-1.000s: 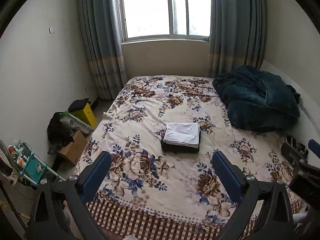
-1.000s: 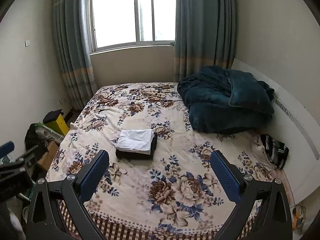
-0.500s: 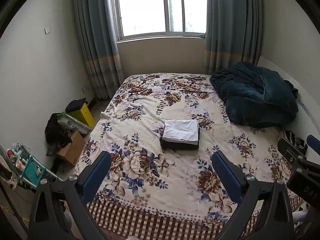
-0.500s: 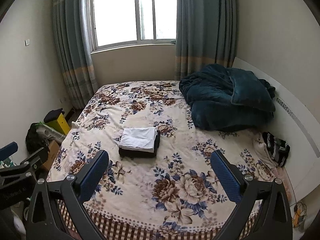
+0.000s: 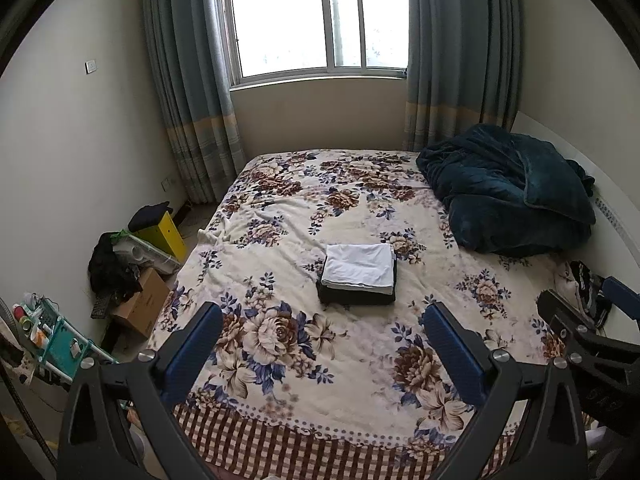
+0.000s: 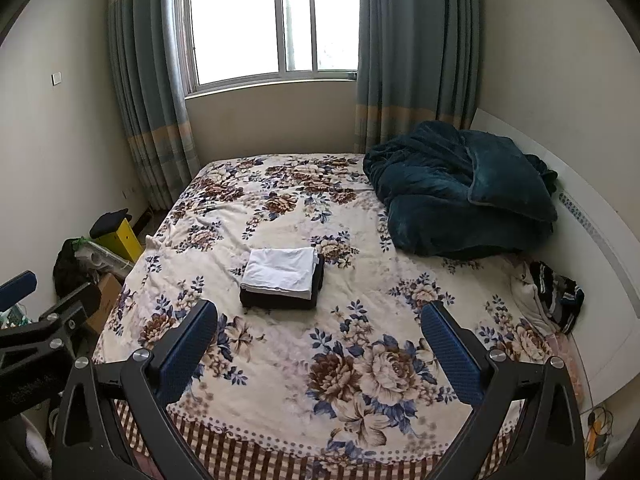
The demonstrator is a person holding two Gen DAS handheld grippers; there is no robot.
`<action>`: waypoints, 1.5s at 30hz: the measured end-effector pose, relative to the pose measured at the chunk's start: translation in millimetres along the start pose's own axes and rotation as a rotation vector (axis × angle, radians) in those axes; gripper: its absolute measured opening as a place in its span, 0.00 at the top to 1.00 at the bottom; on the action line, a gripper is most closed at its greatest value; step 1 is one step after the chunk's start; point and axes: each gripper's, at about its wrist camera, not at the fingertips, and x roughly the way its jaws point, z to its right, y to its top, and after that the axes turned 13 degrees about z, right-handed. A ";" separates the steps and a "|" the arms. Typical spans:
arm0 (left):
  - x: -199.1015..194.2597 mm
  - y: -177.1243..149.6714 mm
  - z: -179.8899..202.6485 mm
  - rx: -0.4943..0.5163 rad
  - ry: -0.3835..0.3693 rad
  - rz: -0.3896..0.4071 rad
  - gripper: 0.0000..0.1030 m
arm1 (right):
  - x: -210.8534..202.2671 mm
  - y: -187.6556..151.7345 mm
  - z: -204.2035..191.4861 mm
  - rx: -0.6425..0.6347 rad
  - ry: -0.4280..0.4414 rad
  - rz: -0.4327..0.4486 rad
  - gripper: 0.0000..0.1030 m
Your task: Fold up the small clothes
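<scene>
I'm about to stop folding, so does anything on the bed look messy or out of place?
The folded stack sits square. A striped dark garment lies crumpled and unfolded by the headboard, and the teal blanket is heaped.

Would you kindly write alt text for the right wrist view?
A folded white garment lies stacked on a folded black one mid-bed on a floral bedspread. The right tongs hover open and empty above the bed's foot; a dark teal blanket is heaped far right.
</scene>
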 end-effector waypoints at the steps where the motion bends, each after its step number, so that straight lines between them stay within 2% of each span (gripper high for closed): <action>1: 0.8 0.5 0.0 0.002 -0.001 0.000 0.00 | 1.8 -0.5 1.3 0.001 0.000 -0.002 0.00; 39: 2.7 3.6 0.6 -0.026 0.012 -0.009 0.00 | 9.4 6.1 -0.2 -0.016 0.006 0.001 0.00; 45: -0.8 6.8 0.0 -0.020 0.026 0.009 0.00 | 8.0 5.4 -0.8 -0.017 0.005 0.004 0.00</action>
